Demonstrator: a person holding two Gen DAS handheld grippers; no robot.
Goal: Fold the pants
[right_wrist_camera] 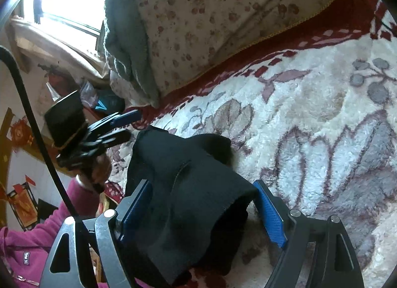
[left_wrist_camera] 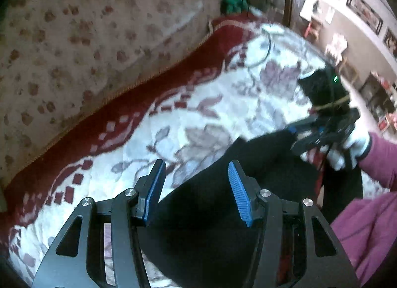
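The black pants (right_wrist_camera: 188,188) lie bunched on the floral blanket (right_wrist_camera: 310,119), below its red border. The left gripper (left_wrist_camera: 197,186) hangs over the pants with its jaws apart, nothing pressed between them. The right gripper (right_wrist_camera: 203,203) has its jaws wide apart around a fold of the pants, not clamped.

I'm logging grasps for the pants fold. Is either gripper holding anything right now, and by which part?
Neither. The left gripper and right gripper stand open over the black pants, pads not pressing.
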